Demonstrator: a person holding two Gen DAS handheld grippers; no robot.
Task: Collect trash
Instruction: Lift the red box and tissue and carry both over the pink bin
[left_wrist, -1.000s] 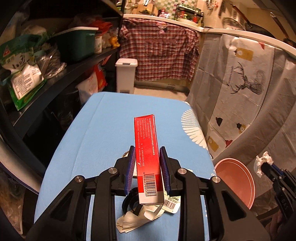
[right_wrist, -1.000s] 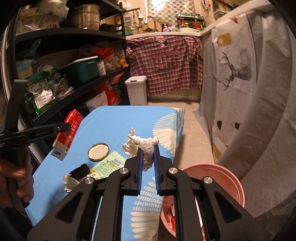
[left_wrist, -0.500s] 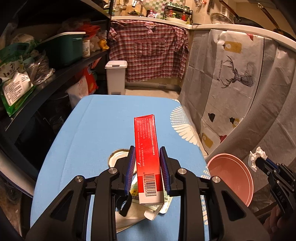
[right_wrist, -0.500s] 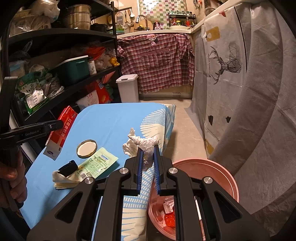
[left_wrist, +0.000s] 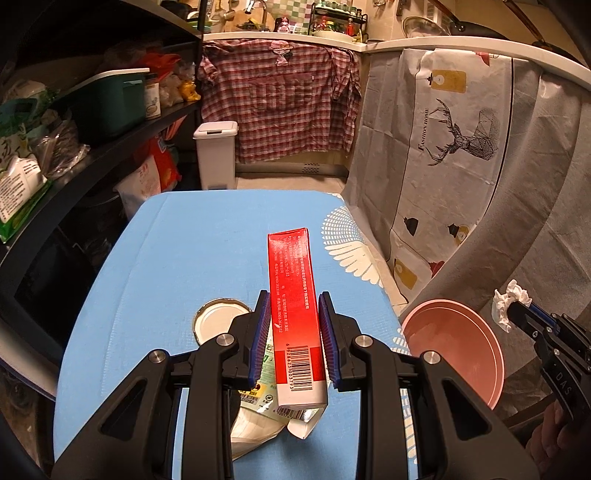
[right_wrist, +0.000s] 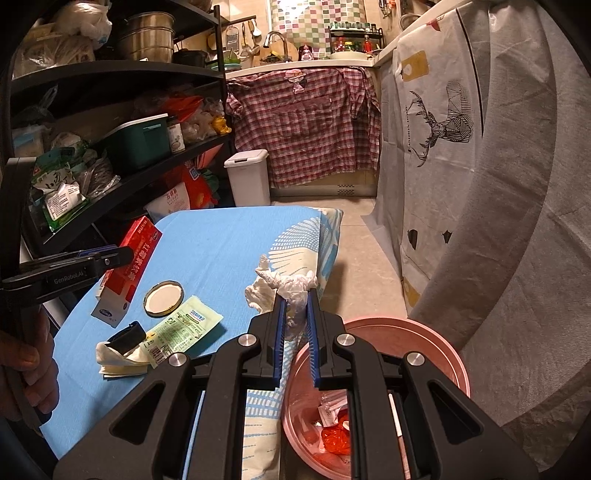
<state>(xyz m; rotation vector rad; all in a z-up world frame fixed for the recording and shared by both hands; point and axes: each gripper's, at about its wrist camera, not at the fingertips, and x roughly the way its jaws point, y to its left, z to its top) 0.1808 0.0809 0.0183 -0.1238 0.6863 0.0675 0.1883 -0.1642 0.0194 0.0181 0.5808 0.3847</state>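
Left wrist view: both claws keep their trash.
Left claw (left_wrist: 293, 339) grips red box (left_wrist: 293, 295), now shifted toward pink basin (left_wrist: 454, 347); right claw (right_wrist: 295, 332) clamps crumpled tissue (right_wrist: 284, 291).

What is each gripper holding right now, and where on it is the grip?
The left gripper clamps the red box across its long sides near the barcode end. The right gripper pinches the crumpled white tissue by its lower part.

Both cams sat close behind their own hand-held gripper, angled down & fwd toward the far checked curtain (left_wrist: 280, 107). L view looked along the blue bench (left_wrist: 192, 251) from its near end; R view sat off the bench's right edge, over the pink basin (right_wrist: 436, 343). Both shared bench, basin, shelves (right_wrist: 122, 184), white bin (left_wrist: 216, 153).
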